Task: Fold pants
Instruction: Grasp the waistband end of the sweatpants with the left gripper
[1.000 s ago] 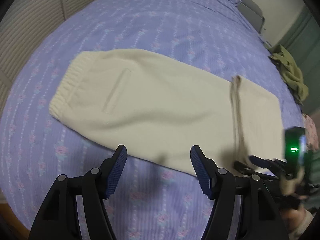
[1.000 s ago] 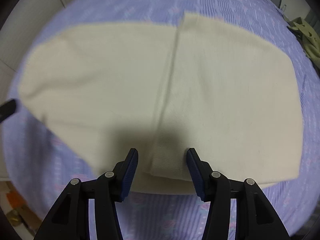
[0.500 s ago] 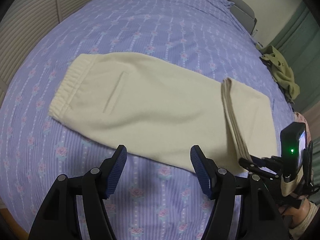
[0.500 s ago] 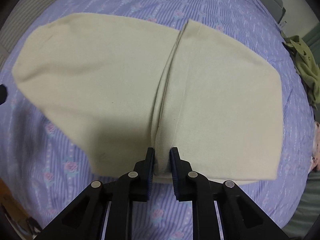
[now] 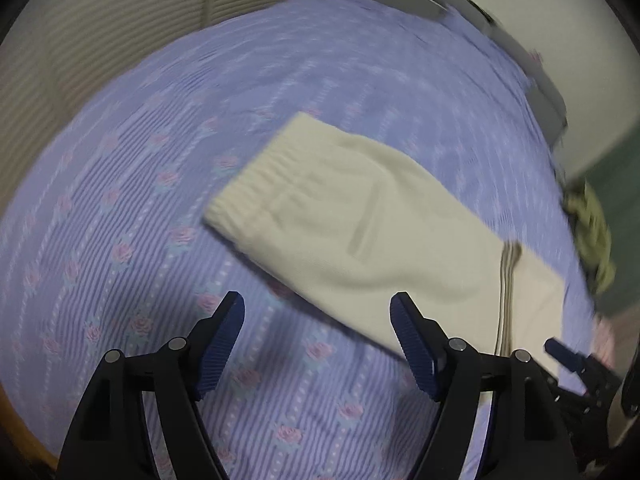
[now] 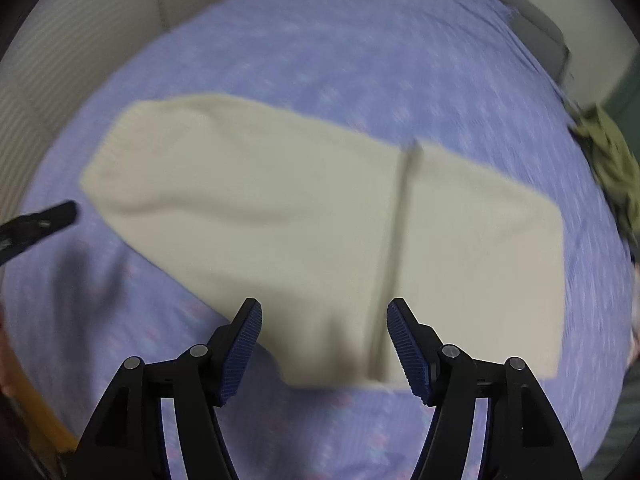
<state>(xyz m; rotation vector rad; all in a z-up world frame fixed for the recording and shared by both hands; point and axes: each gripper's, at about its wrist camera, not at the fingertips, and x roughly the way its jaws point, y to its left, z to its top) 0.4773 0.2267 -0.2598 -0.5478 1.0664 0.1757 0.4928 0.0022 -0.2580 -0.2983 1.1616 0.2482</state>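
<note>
Cream pants (image 5: 360, 220) lie flat on the purple flowered bed (image 5: 120, 208), waistband (image 5: 256, 176) to the left, leg ends folded over at the right with the cuff edge (image 5: 506, 280) showing. In the right wrist view the pants (image 6: 280, 208) span the middle, with the folded edge (image 6: 400, 216) as a dark line. My left gripper (image 5: 318, 344) is open and empty above the bed, near the pants' front edge. My right gripper (image 6: 324, 344) is open and empty above the front edge near the fold. Both views are blurred.
An olive green garment (image 5: 592, 236) lies at the bed's right edge, also in the right wrist view (image 6: 612, 168). Slatted closet doors (image 5: 100, 32) stand at the left. A grey headboard (image 5: 520, 52) is at the far end. The left gripper's tip (image 6: 48, 220) shows at left.
My right gripper has let go of the folded cuff edge, opened and pulled back. My left gripper has swung so the pants sit further right in its view.
</note>
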